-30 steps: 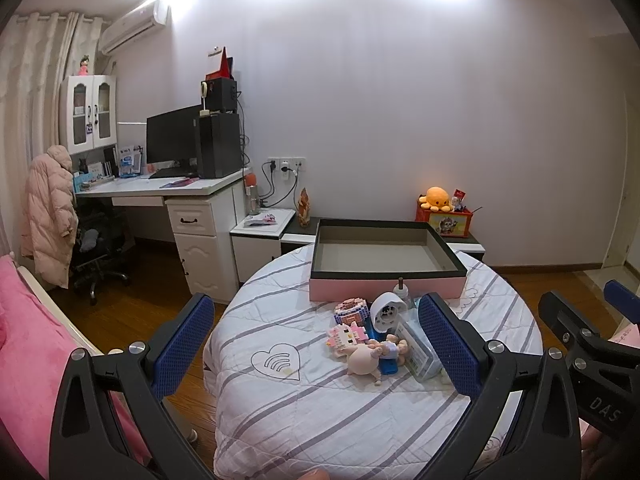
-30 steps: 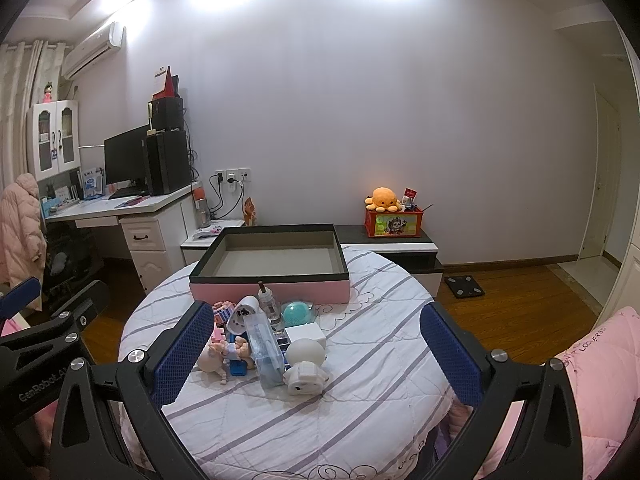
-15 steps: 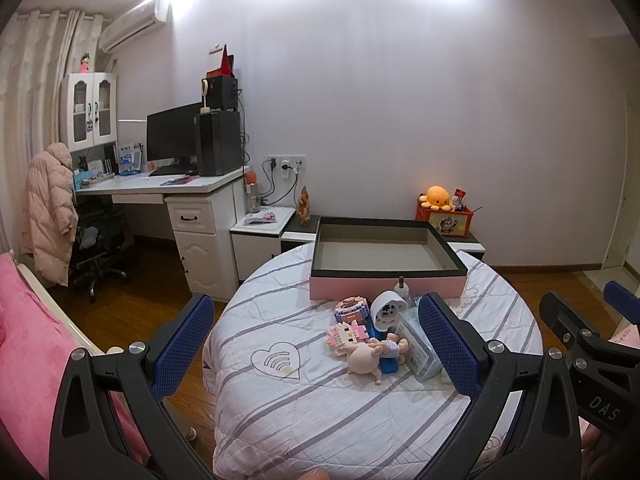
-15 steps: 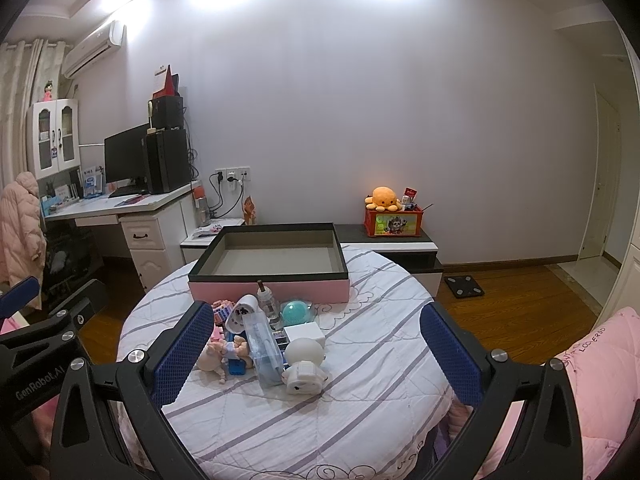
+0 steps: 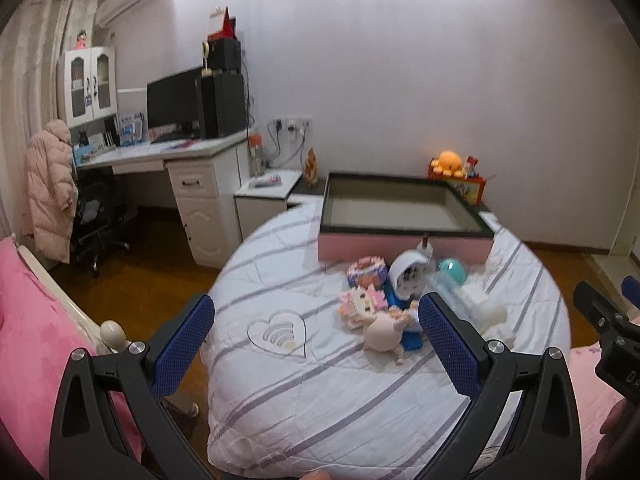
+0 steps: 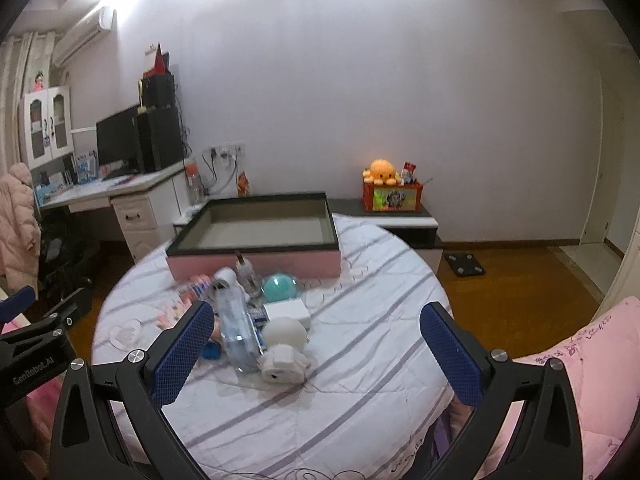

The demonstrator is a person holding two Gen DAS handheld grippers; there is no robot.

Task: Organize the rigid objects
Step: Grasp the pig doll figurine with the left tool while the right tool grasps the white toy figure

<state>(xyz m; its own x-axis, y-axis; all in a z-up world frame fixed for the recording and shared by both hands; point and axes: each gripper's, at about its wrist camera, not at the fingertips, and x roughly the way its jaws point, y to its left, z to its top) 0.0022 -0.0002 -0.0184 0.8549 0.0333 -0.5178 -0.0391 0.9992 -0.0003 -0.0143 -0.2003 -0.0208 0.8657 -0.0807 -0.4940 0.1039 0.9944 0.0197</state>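
A pile of small toys lies on the round table with a striped white cloth (image 5: 320, 392) (image 6: 360, 368). It holds a pink doll (image 5: 382, 330), a pink block figure (image 5: 362, 300), a clear bottle (image 6: 236, 320), a teal ball (image 6: 279, 286), a white box (image 6: 287, 313) and a white round-headed figure (image 6: 284, 344). An open pink box with a dark rim (image 5: 400, 236) (image 6: 256, 256) stands behind them. My left gripper (image 5: 316, 344) and right gripper (image 6: 316, 344) are both open and empty, hovering short of the pile.
A white desk with monitor (image 5: 172, 108) and chair stands far left. A low cabinet with an orange plush toy (image 6: 382, 172) is behind the table. Pink bedding lies at the left (image 5: 24, 320) and at the right (image 6: 580, 360). Wooden floor surrounds the table.
Both grippers have moved forward and tilted down toward the table; the toys look larger and nearer. Both stay open.
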